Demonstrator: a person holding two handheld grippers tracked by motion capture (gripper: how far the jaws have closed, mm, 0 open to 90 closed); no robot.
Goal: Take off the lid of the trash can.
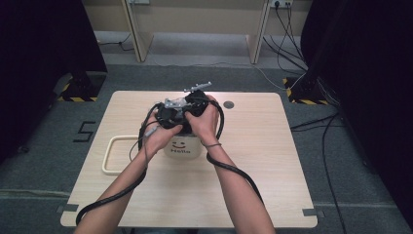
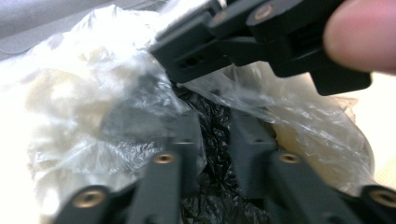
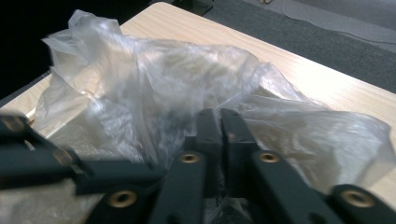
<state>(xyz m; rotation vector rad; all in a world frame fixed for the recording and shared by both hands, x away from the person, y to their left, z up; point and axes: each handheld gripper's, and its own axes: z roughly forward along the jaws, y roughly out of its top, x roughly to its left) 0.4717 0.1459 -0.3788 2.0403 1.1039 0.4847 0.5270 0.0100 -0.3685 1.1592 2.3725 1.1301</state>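
While both hands meet over the white bin [image 1: 184, 146] near the middle of the bench [image 1: 272, 161], the left tongs [image 2: 215, 135] stand a little apart, their jaws sunk into the clear plastic bag [image 2: 84, 102] with crumpled black film [image 2: 215, 140] in the gap between them. The right tongs [image 3: 219, 122] are pinched together on a fold of the same bag [image 3: 163, 79] at its rim. The bin, marked with a smiley face, stands just beside a cream tray [image 1: 111, 156] at its nine o'clock.
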